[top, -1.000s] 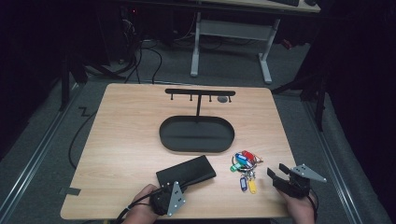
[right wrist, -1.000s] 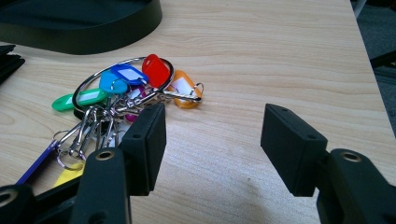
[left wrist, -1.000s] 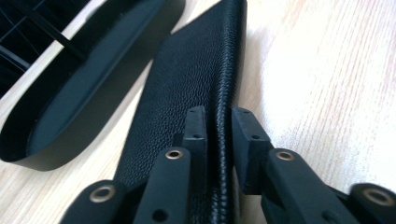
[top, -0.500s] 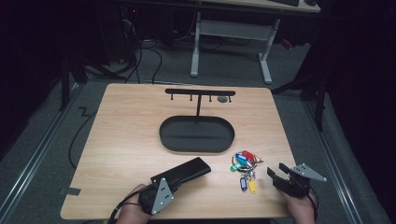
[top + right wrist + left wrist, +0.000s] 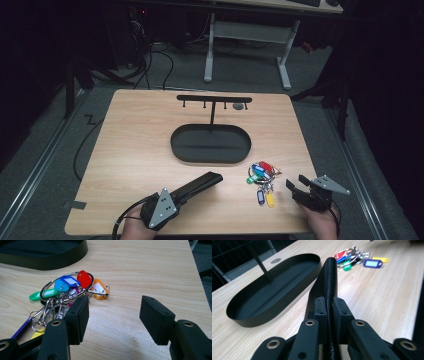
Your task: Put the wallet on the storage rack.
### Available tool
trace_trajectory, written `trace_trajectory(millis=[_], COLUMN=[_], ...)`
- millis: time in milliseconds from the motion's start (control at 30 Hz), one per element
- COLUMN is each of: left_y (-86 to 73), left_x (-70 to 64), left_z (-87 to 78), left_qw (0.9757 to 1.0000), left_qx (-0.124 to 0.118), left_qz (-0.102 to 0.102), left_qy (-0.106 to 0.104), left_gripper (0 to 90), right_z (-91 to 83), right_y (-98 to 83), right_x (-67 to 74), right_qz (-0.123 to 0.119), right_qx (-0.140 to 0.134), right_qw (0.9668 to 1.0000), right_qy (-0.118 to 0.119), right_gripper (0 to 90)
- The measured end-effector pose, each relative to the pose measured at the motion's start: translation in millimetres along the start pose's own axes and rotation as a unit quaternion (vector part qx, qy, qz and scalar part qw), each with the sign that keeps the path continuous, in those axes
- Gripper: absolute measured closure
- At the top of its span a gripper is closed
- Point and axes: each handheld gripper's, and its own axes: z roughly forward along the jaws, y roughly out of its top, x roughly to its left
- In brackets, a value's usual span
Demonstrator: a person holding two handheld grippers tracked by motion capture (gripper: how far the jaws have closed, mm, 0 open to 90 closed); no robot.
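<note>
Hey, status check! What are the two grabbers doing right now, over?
Left gripper shut on black wallet. Right gripper open, empty, beside key bunch. Black tray ahead, nothing blocking.

Left gripper (image 5: 197,185) being held low at the near edge, jaws being kept clamped on a black textured case (image 5: 329,287), right gripper (image 5: 296,187) being held with jaws parted wide, gripping nothing

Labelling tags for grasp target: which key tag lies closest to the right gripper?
The yellow tag; it lies at the bunch's near edge, beside the blue tag, closest to the right gripper.
</note>
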Motion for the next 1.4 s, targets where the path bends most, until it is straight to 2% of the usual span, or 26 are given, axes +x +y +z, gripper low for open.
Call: trace_trajectory(millis=[300, 500, 800, 1167, 1400], left_y=[4.4, -0.5, -6.2, -13.1, -15.6], left_x=[1.2, 7.3, 17.8, 28.7, 31.4], left_z=[-6.0, -3.8, -2.9, -3.4, -3.8], left_qw=[0.9996, 0.9991, 0.9972, 0.9956, 0.9955], left_qx=[-0.014, -0.008, -0.019, -0.026, -0.026], left_qz=[-0.022, -0.040, -0.070, -0.090, -0.091], left_qy=[-0.010, -0.013, -0.020, -0.006, 0.004], left_gripper=[82.6, 82.5, 80.8, 77.2, 73.7], right_z=[0.5, 0.8, 1.2, 2.3, 2.7], right_y=[-0.1, -0.1, -0.2, -0.6, -1.0], right_x=[-0.2, -0.3, 0.1, 0.3, 0.5], right_qz=[0.000, -0.002, -0.002, -0.003, -0.001], right_qx=[0.001, 0.001, 0.003, 0.005, 0.007], right_qw=[1.0000, 1.0000, 1.0000, 1.0000, 1.0000], right_qy=[0.001, 0.002, 0.003, 0.005, 0.005], right_gripper=[40.9, 41.0, 40.9, 40.9, 40.9])
